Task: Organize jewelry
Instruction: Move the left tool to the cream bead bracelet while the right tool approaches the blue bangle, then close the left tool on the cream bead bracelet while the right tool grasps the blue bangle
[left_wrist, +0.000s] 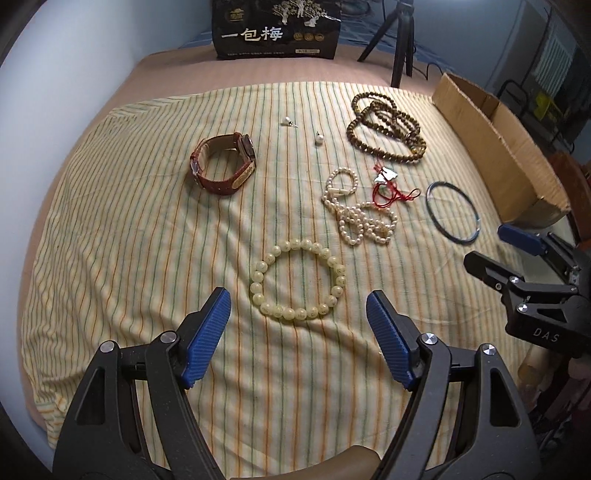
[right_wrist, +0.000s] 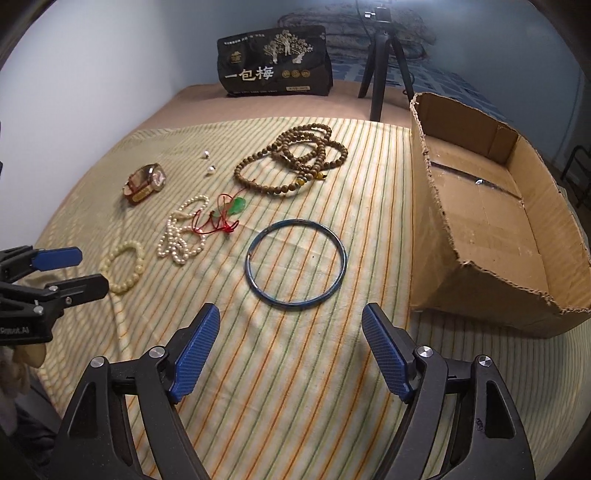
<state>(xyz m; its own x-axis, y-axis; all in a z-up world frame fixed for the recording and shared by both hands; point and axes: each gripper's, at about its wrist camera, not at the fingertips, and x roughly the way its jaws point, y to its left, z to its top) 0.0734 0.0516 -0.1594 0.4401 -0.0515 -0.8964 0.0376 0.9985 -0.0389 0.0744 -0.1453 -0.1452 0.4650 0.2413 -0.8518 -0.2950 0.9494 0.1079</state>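
Right now both my grippers hang over a striped cloth (left_wrist: 129, 240) spread on a bed, and both sets of jaws stand open with nothing between them. My left gripper (left_wrist: 298, 332) sits just near of the pale bead bracelet (left_wrist: 297, 279), not touching it. My right gripper (right_wrist: 290, 345) sits just near of the thin blue bangle (right_wrist: 296, 262), also clear of it.

Farther out on the cloth, from the left wrist view, I see a brown leather watch (left_wrist: 223, 164) standing on its side to the far left, and two small pearl earrings (left_wrist: 286, 121) lying apart from each other beyond it. A tangled pearl necklace (left_wrist: 360, 210) lies just far-right of the pale bracelet, with a red-corded green pendant (right_wrist: 240, 205) touching its right side. A long string of brown wooden beads (left_wrist: 386, 127) is coiled at the far right.

An open cardboard box (right_wrist: 491, 206) rests at the right edge of the cloth, just right of the bangle. At the far end of the bed stand a black bag with white lettering (right_wrist: 275, 62) and a small black tripod (right_wrist: 384, 62).
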